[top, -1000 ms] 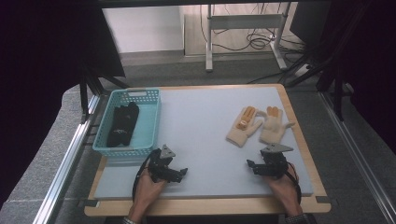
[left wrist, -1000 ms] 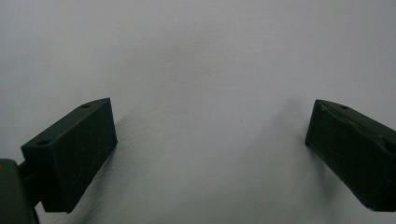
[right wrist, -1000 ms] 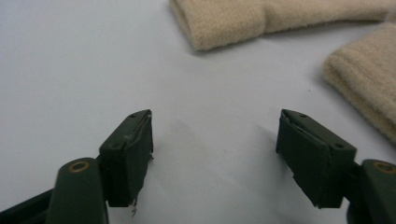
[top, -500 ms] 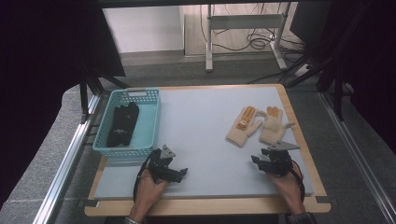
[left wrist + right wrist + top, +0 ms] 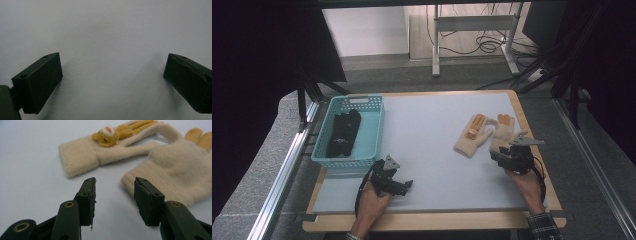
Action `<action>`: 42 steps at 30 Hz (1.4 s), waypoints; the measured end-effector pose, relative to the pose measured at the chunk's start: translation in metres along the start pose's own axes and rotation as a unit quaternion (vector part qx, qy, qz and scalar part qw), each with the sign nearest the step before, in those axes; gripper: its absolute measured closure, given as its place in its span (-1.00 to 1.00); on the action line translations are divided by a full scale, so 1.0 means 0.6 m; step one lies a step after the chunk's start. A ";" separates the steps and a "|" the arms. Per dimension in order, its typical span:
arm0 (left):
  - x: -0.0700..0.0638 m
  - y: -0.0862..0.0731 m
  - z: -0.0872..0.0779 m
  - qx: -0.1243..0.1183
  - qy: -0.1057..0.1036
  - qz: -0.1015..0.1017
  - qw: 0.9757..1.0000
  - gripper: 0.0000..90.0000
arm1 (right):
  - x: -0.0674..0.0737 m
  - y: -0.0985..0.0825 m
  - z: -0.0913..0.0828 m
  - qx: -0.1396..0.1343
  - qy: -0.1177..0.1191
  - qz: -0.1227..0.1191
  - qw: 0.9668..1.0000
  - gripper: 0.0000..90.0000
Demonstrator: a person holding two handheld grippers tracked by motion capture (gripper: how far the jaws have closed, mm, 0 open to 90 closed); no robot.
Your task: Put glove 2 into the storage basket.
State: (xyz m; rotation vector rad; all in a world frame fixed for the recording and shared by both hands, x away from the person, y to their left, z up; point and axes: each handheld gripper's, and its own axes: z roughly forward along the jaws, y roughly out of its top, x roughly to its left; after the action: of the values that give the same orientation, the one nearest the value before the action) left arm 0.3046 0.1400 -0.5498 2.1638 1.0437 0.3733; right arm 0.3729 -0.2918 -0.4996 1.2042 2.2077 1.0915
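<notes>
Right gripper view: right gripper (image 5: 115, 195) jaws half-narrowed, just closing, empty, near cream glove (image 5: 180, 167) cuff

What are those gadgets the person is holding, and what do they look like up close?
Each hand holds a black two-jaw tool. The left gripper and right gripper have chunky dark blocks as fingers, with brass-coloured rivets at the joints, a grey three-cornered plate on top and a black cable trailing back. One checked sleeve cuff shows.
</notes>
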 end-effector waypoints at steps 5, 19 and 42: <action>0.000 0.000 0.000 0.000 0.000 0.000 1.000 -0.95 | -0.008 0.012 0.010 -0.001 -0.010 -0.004 1.000 0.11; 0.000 0.000 0.000 -0.001 0.000 -0.001 1.000 -0.95 | -0.091 0.054 0.033 0.005 -0.058 -0.010 0.998 -0.16; 0.000 0.000 0.000 0.000 0.000 -0.001 1.000 -0.95 | -0.120 0.037 0.082 0.035 -0.035 0.040 0.998 0.25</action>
State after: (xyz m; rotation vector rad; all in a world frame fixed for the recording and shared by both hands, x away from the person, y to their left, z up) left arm 0.3046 0.1399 -0.5499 2.1624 1.0446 0.3732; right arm 0.4564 -0.3228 -0.5141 1.3515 2.1763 0.9940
